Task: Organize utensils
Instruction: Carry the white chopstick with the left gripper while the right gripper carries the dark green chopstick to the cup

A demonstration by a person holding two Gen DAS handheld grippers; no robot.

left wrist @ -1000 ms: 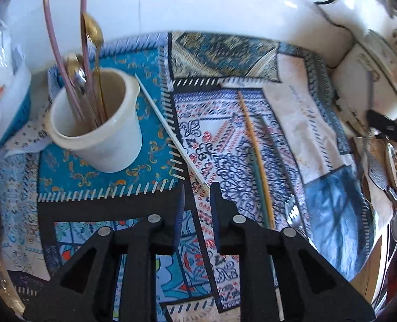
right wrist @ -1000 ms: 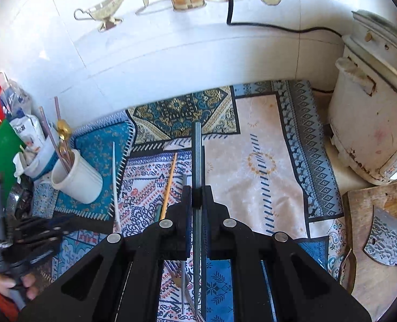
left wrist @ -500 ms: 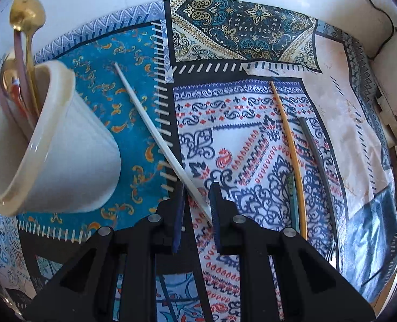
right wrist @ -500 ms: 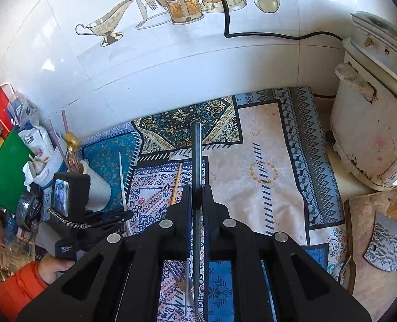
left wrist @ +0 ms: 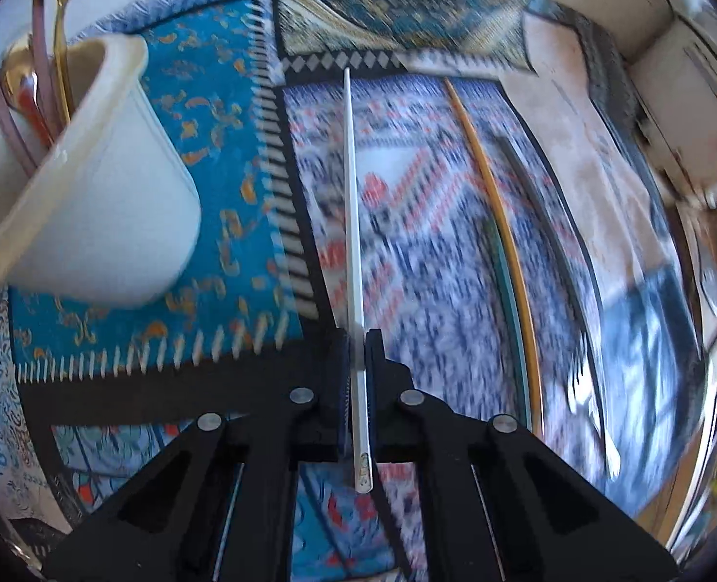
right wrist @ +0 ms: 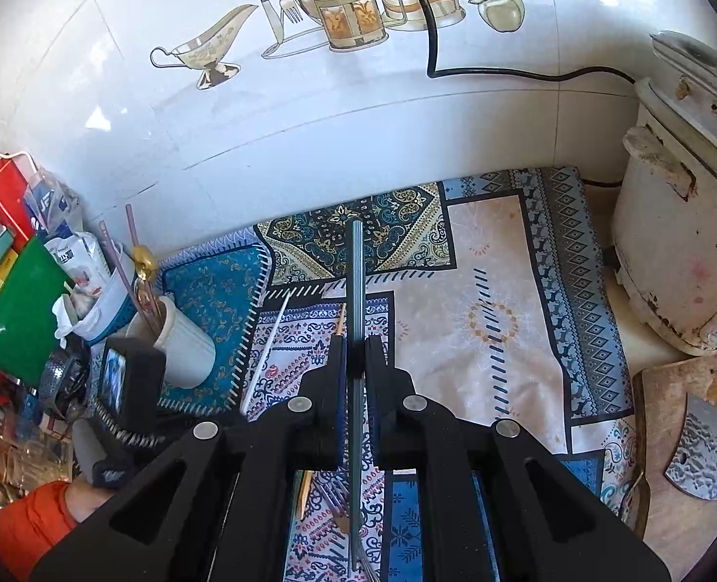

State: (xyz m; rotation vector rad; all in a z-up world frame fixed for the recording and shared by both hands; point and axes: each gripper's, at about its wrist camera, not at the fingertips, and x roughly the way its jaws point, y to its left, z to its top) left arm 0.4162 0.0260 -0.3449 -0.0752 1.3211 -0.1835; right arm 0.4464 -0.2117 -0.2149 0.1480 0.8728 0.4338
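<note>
In our left wrist view motion blur smears the patterned blue patchwork cloth (left wrist: 222, 155), and the cream ceramic utensil cup (left wrist: 82, 223) is cut off at the left edge. Our left gripper (left wrist: 357, 363) is closing on the slim white chopstick (left wrist: 353, 223), pads already pressing it; its long axis runs straight up the frame, tip toward the top centre. Half a second ago that stick lay slanted on the cloth between parted jaws. Our right gripper (right wrist: 356, 363) stays clamped on the ribbed grey-green chopstick (right wrist: 357, 281), likewise pointing up-frame toward the white tiled wall (right wrist: 310, 136), its lower end lost among blurred forks
</note>
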